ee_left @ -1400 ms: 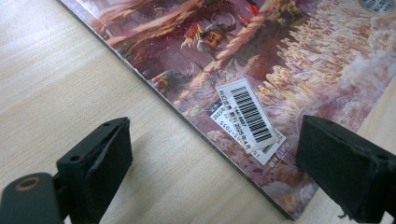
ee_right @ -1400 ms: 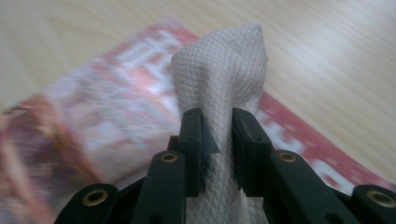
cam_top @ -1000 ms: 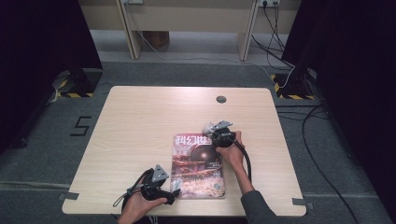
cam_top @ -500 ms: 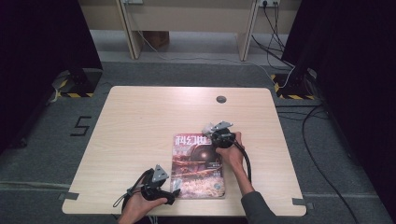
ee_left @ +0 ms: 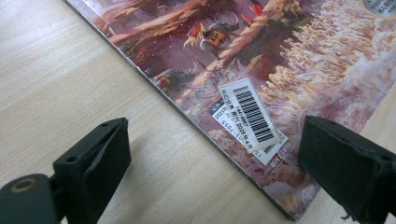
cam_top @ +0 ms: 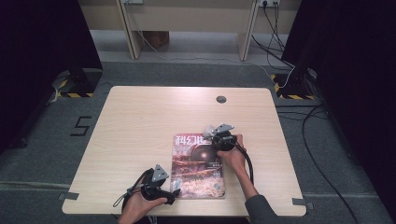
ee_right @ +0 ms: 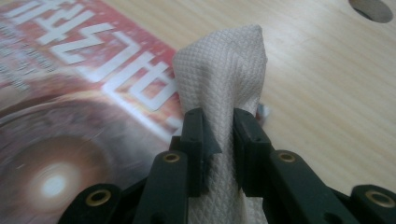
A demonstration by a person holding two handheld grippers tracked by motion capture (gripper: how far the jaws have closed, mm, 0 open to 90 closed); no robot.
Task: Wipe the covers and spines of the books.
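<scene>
The right gripper [ee_right: 218,135] pinches a folded white cloth [ee_right: 224,70] over the magazine's [cam_top: 198,165] top right corner. The left gripper [ee_left: 224,158] rests wide open, its jaws straddling the magazine's lower left corner on the table [cam_top: 135,126].

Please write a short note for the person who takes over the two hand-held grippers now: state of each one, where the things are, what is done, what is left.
Right hand-held gripper: shut on a folded white cloth, at the magazine's far right corner.
Left hand-held gripper: open, jaws either side of the magazine's near left corner; nothing held.
Magazine: closed, flat on the table, near edge.
Done: cloth picked up.
Left, probably: wipe the cover while the left steadies the magazine.
</scene>
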